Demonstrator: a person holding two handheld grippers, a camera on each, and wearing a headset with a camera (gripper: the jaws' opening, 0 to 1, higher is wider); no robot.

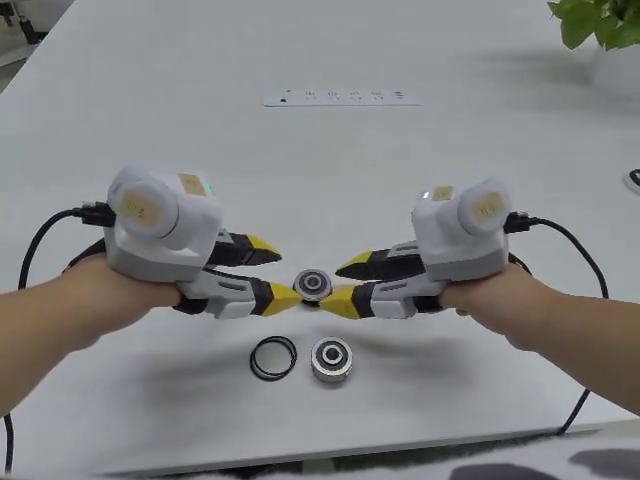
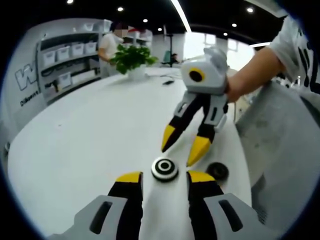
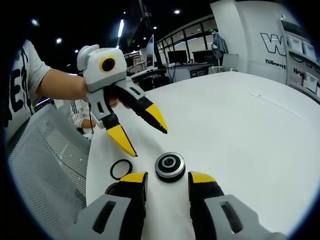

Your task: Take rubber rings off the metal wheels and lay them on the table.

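A small metal wheel [image 1: 312, 284] with a dark outer band lies flat on the white table [image 1: 420, 160], between the tips of both grippers. My left gripper [image 1: 278, 272] comes in from the left and is open, its jaws [image 2: 165, 177] either side of the wheel [image 2: 164, 169] without touching it. My right gripper [image 1: 338, 283] faces it from the right, also open, with the same wheel [image 3: 170, 166] just ahead of its tips [image 3: 166, 176]. Nearer me lie a second wheel [image 1: 331, 359] and a loose black rubber ring [image 1: 273, 357]; the ring [image 3: 121, 169] lies flat.
A white power strip [image 1: 340, 97] lies farther back on the table. A potted plant [image 1: 600, 20] stands at the far right corner, and a dark cable [image 1: 634, 180] at the right edge. The table's front edge runs just below the second wheel. A person [image 2: 111, 44] stands beyond the table.
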